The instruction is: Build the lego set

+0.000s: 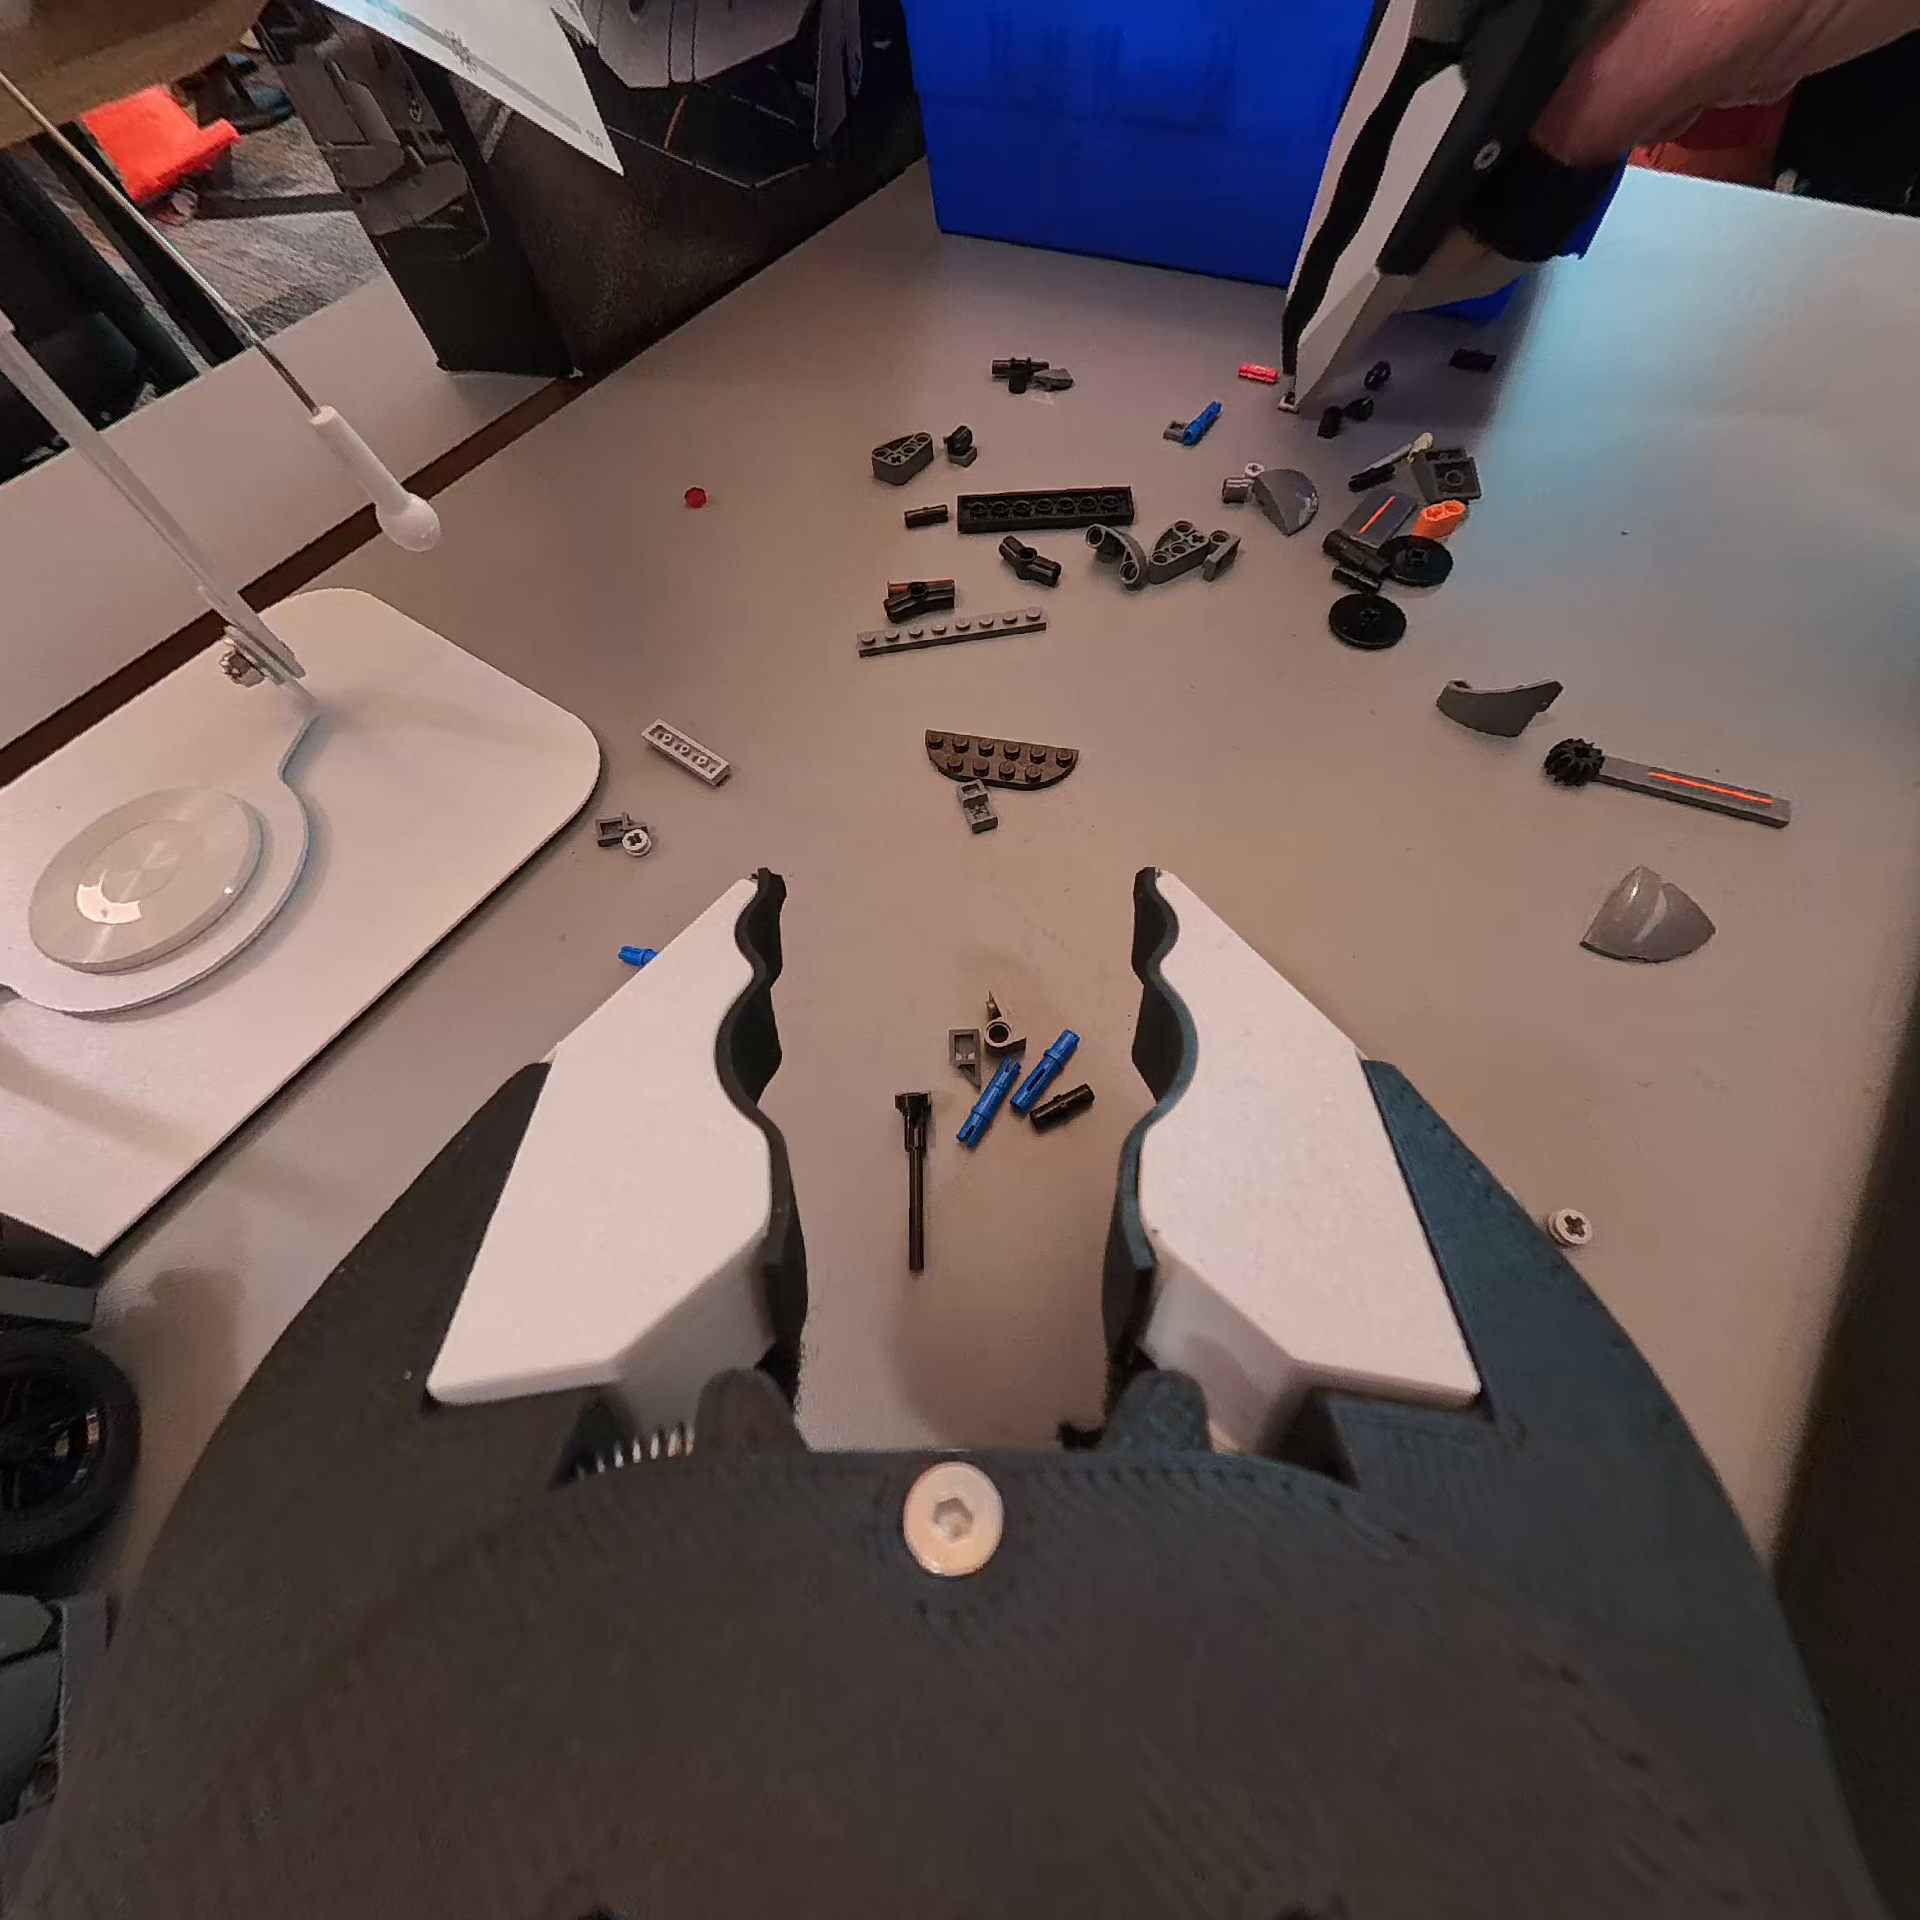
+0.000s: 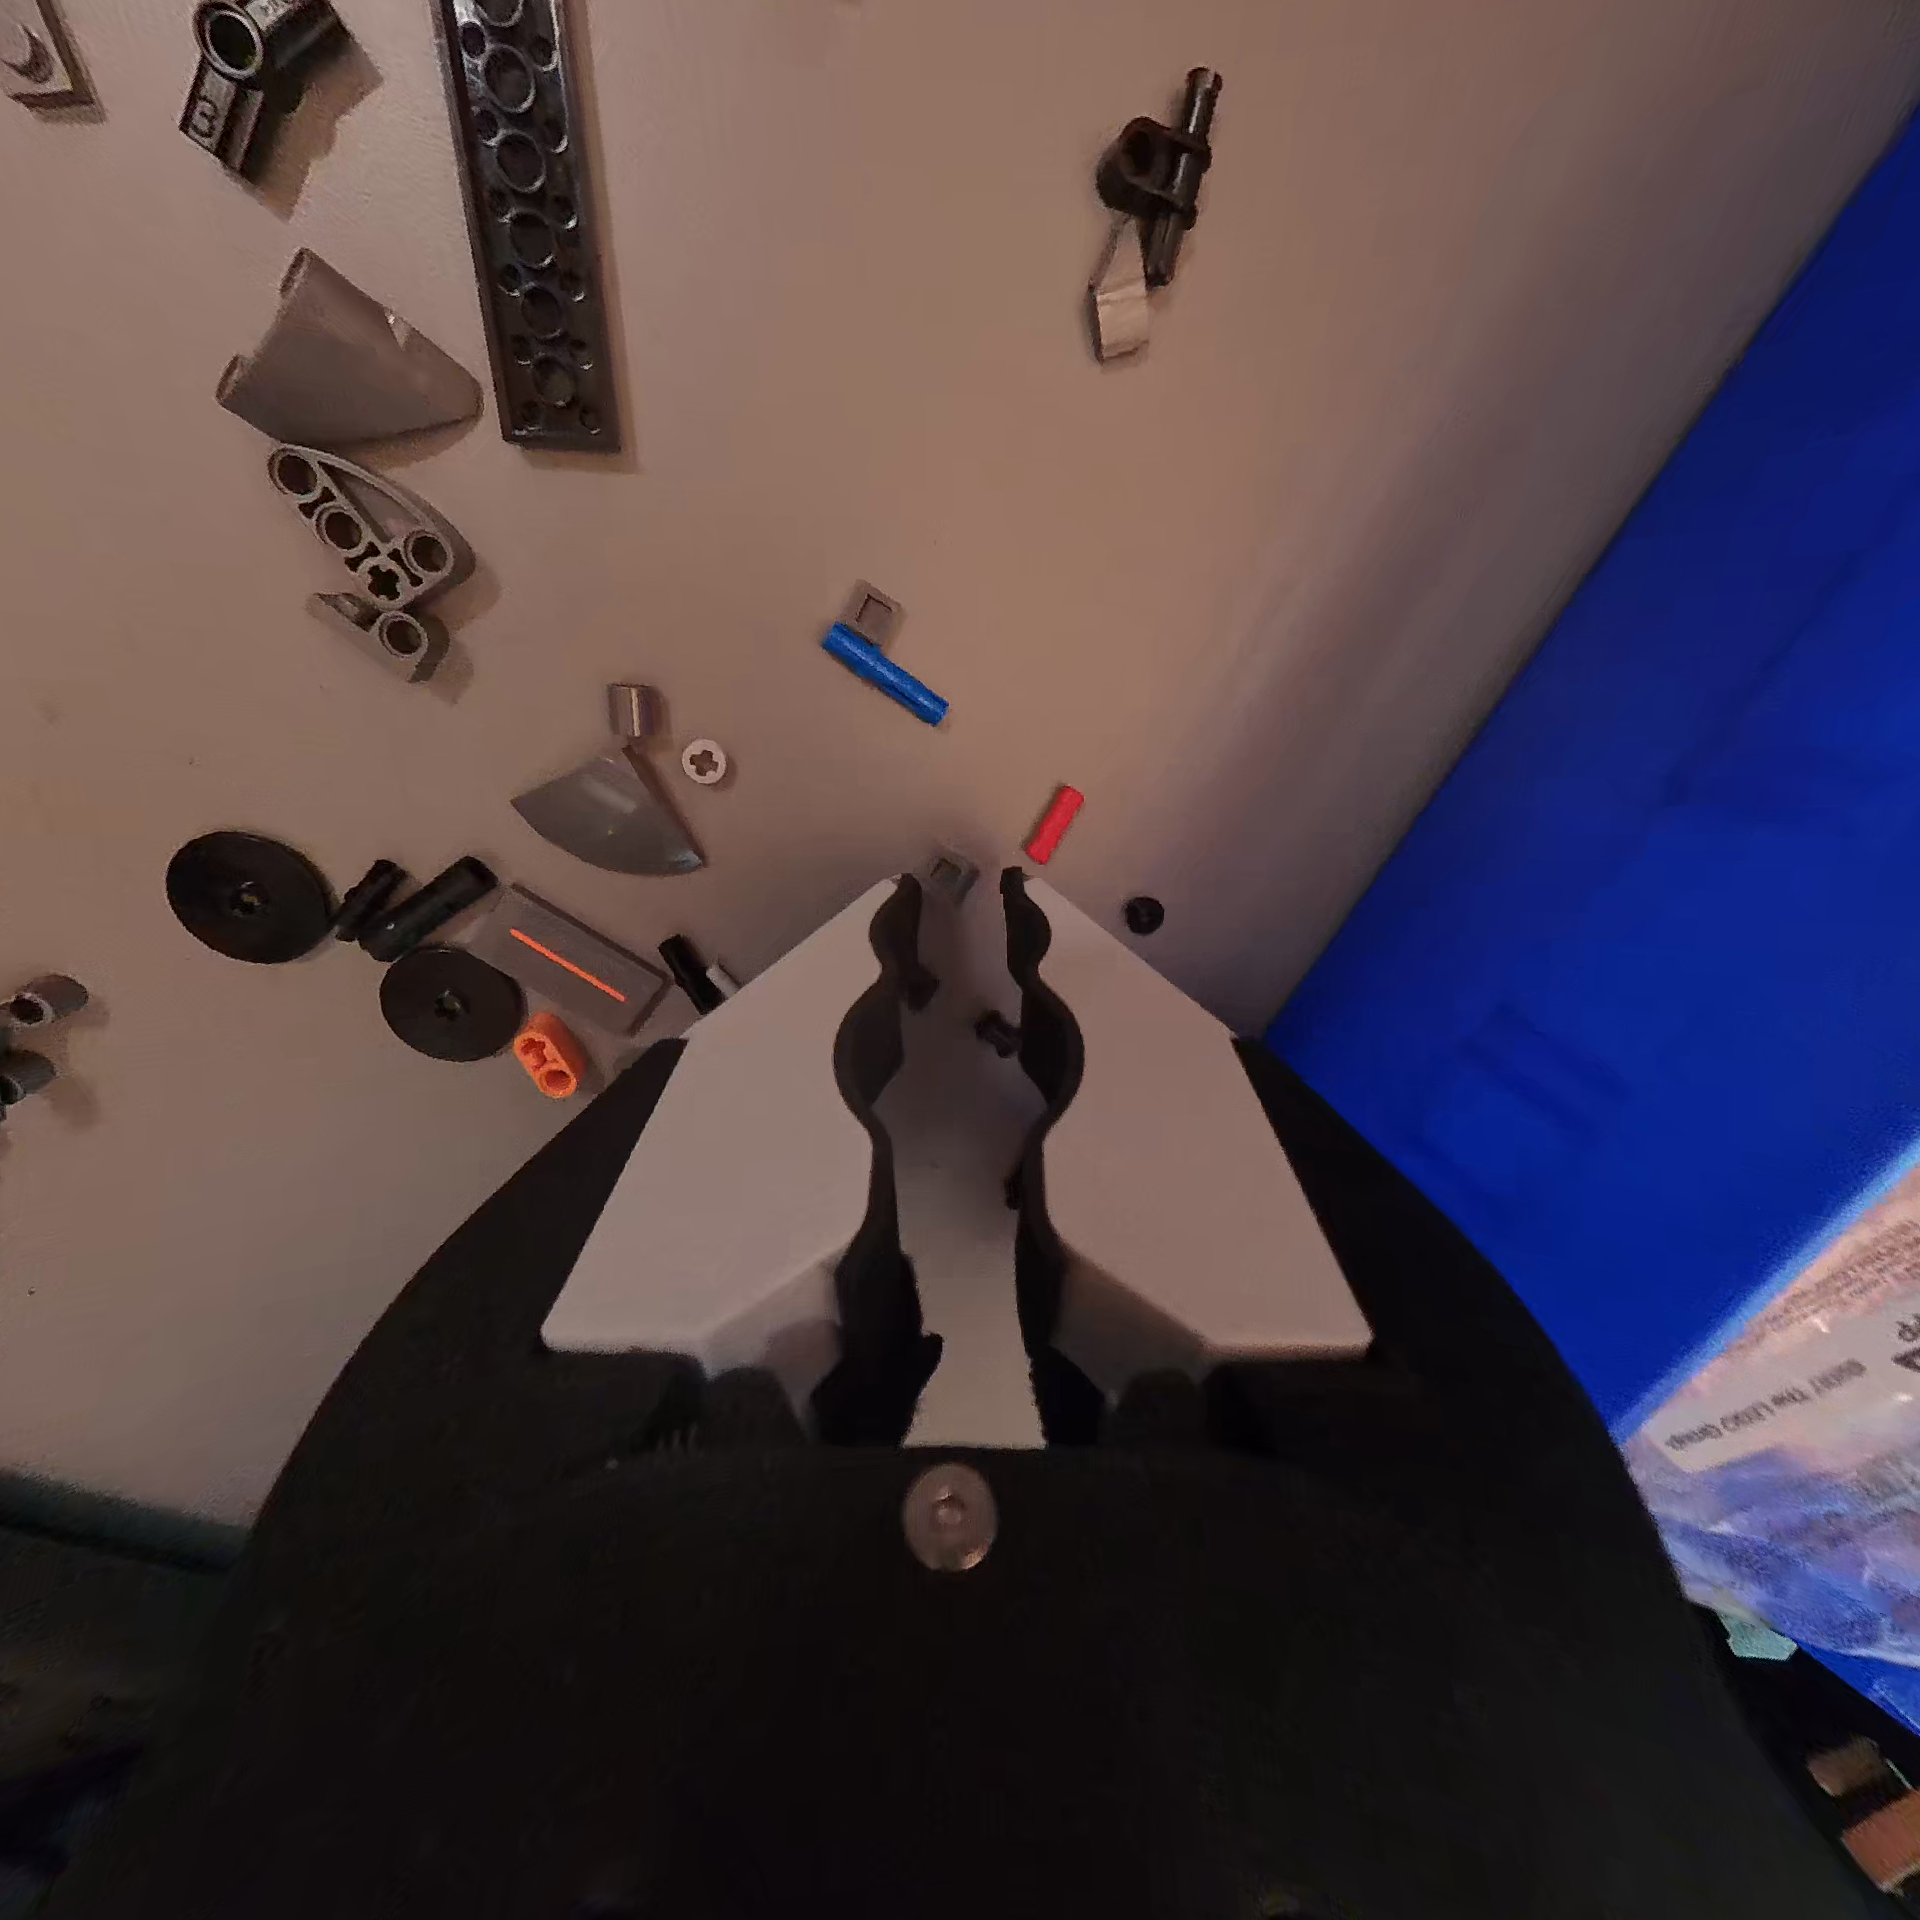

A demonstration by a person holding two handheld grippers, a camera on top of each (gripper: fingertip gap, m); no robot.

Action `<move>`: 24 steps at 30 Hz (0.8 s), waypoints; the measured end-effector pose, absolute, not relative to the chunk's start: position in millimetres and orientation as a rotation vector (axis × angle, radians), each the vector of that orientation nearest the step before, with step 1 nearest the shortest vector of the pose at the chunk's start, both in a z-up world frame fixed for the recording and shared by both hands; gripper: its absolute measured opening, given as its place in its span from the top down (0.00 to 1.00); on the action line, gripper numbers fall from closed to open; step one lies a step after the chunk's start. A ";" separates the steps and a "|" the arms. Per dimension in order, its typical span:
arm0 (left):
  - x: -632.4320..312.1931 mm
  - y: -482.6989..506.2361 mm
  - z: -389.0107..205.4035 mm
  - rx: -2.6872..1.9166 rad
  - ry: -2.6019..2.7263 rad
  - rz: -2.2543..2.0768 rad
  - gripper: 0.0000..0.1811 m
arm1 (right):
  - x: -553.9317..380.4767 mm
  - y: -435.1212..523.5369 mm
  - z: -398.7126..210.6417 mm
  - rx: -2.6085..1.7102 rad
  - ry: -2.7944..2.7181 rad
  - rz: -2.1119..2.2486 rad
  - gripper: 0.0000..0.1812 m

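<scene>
Loose lego pieces lie scattered on the grey table (image 1: 1195, 852). My left gripper (image 1: 956, 883) is open and empty, low over the table. Between its fingers lie two blue pins (image 1: 1013, 1086), a black axle (image 1: 914, 1174) and small grey pieces (image 1: 982, 1034). My right gripper (image 2: 958, 881) points down at the table with its jaws a narrow gap apart. A tiny grey square piece (image 2: 951, 871) sits on the table right between its tips, not clearly pinched. A red pin (image 2: 1054, 823) lies just beyond. The right gripper also shows far right in the left wrist view (image 1: 1294, 395).
A blue box (image 2: 1662, 883) stands close on the right gripper's right; it also shows at the table's back (image 1: 1122, 125). A long black plate (image 1: 1044, 509), grey plates (image 1: 951, 631), black discs (image 2: 249, 896) and curved grey shells (image 1: 1647, 920) lie about. A white lamp base (image 1: 260, 862) sits left. Across from one pair of fingers to the other is roughly 30 cm. To reach the long black plate (image 1: 1044, 509) in a straight line is about 11 cm for my right fingers, about 20 cm for my left. Seen from the right wrist view (image 2: 532, 171) as well.
</scene>
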State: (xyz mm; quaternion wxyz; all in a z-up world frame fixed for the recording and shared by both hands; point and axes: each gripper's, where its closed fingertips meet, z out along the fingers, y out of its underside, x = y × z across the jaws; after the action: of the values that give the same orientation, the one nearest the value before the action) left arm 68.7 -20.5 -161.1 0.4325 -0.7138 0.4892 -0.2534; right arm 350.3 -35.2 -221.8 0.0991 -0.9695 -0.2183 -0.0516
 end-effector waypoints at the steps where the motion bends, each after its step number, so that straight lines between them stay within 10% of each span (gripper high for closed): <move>1: 68.8 -20.6 -160.9 -1.778 1.219 -0.632 0.64 | 349.9 -34.9 -223.2 -2.870 -0.647 -0.147 0.92; 24: 68.3 -19.2 -163.2 -1.786 1.220 -0.631 0.64 | 335.2 -34.2 -218.4 -2.822 -0.690 -0.022 1.00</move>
State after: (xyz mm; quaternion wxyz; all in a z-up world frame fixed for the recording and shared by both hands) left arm 68.3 -19.2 -163.2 0.4298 -0.7157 0.4890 -0.2528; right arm 335.2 -34.2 -218.4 0.1181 -0.9645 -0.2360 -0.0075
